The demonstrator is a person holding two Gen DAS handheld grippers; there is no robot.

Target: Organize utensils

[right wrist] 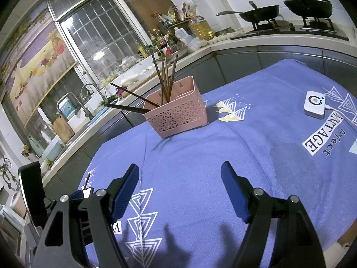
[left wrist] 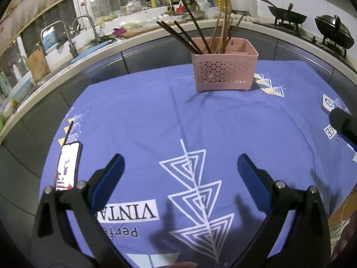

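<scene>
A pink perforated utensil basket (left wrist: 224,71) stands at the far side of the blue tablecloth (left wrist: 156,116); it also shows in the right wrist view (right wrist: 178,114). Several dark and light chopsticks (left wrist: 196,33) stand and lean in it, also seen in the right wrist view (right wrist: 165,78). My left gripper (left wrist: 180,165) is open and empty, above the cloth in front of the basket. My right gripper (right wrist: 180,174) is open and empty, likewise short of the basket. One thin dark stick (left wrist: 68,131) lies by the phone at the cloth's left edge.
A lit phone (left wrist: 68,165) lies at the left edge of the cloth. A small white device (right wrist: 314,103) with a cable lies at the right. Behind the table runs a counter with a sink (left wrist: 73,44), bottles and woks (left wrist: 287,15).
</scene>
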